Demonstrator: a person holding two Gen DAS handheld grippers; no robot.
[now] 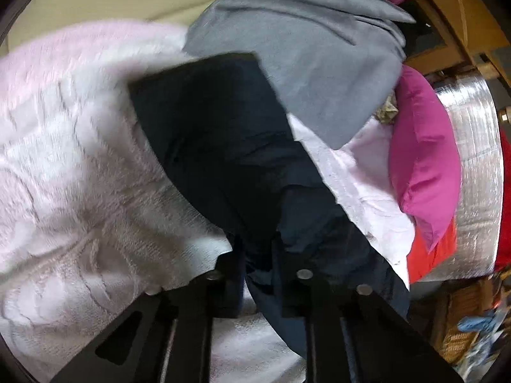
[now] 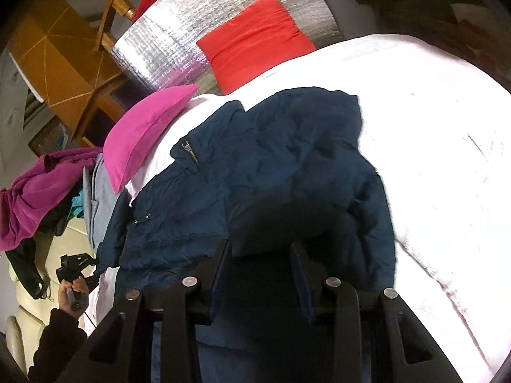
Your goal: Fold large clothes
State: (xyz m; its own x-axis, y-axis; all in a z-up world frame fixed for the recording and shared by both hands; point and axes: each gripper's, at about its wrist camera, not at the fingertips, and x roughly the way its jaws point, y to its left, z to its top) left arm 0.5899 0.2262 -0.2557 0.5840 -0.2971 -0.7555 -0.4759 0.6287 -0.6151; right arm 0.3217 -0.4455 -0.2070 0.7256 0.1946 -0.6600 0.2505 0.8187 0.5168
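On white bedding [image 2: 431,146], navy jacket [image 2: 255,166] lies rumpled, unfolded. My left claw [image 1: 258,255] and right claw [image 2: 260,261] both clamp jacket; folding barely begun.

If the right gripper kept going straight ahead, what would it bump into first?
The dark blue jacket. Its padded fabric already sits bunched between the right gripper fingers and fills the way ahead. Beyond it lies the white blanket, though depth is hard to judge here.
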